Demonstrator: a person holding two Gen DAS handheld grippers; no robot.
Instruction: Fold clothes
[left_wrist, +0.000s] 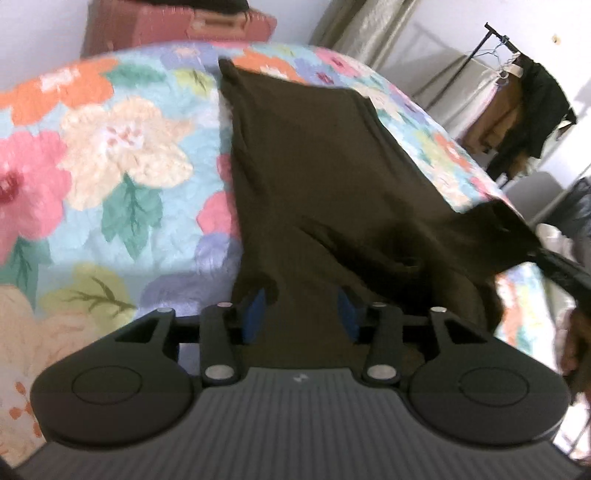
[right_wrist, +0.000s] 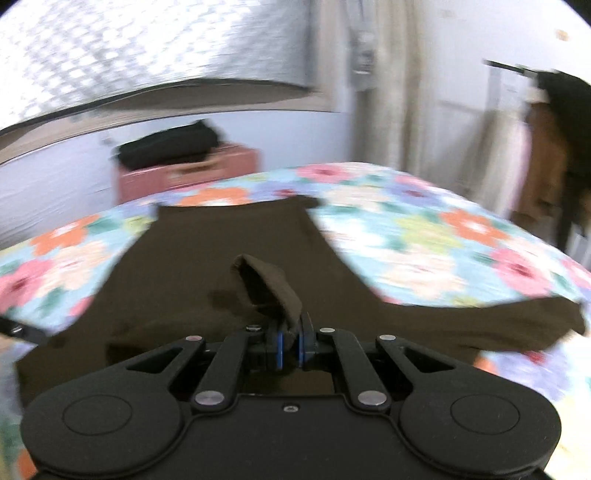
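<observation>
a: where's the dark brown garment (left_wrist: 325, 177)?

b: spread on the floral bedspread (left_wrist: 110, 155). your left gripper (left_wrist: 301, 314) stands released, pads apart with cloth lying loose between them.

a: and the right?

b: your right gripper (right_wrist: 290, 341) is clenched on a folded edge of the garment. carry that edge across level, and let it sag nowhere.
</observation>
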